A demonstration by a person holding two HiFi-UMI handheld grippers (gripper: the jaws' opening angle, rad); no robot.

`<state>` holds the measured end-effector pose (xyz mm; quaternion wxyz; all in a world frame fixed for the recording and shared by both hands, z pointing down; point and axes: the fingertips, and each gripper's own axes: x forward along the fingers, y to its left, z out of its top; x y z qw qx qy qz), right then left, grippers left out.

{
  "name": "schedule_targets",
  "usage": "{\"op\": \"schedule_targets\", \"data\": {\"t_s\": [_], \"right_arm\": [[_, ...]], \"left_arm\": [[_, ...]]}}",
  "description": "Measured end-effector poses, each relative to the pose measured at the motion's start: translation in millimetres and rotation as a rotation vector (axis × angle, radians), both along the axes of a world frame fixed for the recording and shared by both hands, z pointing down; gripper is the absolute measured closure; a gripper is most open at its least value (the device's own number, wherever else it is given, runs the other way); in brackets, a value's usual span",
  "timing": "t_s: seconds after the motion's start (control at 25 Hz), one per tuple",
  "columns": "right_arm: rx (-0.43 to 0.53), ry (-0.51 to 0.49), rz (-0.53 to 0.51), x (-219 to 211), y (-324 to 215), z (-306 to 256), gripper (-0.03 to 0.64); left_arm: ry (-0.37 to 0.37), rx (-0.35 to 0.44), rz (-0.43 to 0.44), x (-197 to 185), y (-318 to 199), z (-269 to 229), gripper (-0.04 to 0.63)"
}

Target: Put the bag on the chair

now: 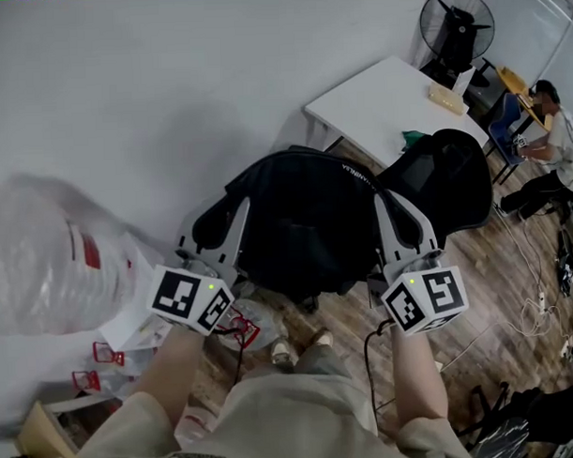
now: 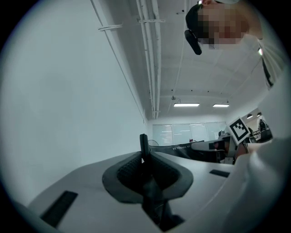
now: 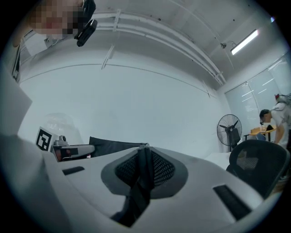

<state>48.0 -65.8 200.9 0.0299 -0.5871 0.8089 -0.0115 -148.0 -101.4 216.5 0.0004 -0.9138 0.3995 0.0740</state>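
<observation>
A black bag (image 1: 305,223) hangs in front of me between the two grippers, above the wooden floor. My left gripper (image 1: 232,221) is shut on a black strap (image 2: 144,148) at the bag's left side. My right gripper (image 1: 387,215) is shut on the other black strap (image 3: 144,168) at its right side. Just behind and to the right of the bag stands the black mesh office chair (image 1: 449,180); its back also shows in the right gripper view (image 3: 259,159). The bag hides the chair's seat. The bag's top edge (image 2: 182,148) lies beyond the left jaws.
A white table (image 1: 385,102) stands behind the chair, with a standing fan (image 1: 456,25) beyond it. A person (image 1: 558,148) sits at the far right. A large clear plastic bag (image 1: 44,260) lies at the left by the wall. Cables (image 1: 538,308) trail on the floor at right.
</observation>
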Motion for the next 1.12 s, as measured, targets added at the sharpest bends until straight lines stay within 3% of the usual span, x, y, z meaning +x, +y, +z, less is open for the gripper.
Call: {"op": "schedule_targets", "data": {"t_s": [0.52, 1.12], "right_arm": [[0.040, 0.008, 0.008, 36.1, -72.6, 21.6, 0.571], [-0.098, -0.093, -0.010, 83.3, -199.4, 139.6, 0.569]], "left_arm": [[0.015, 0.057, -0.025, 35.1, -71.2, 21.4, 0.529], [-0.046, -0.072, -0.120, 75.8, -180.7, 130.0, 0.529]]}}
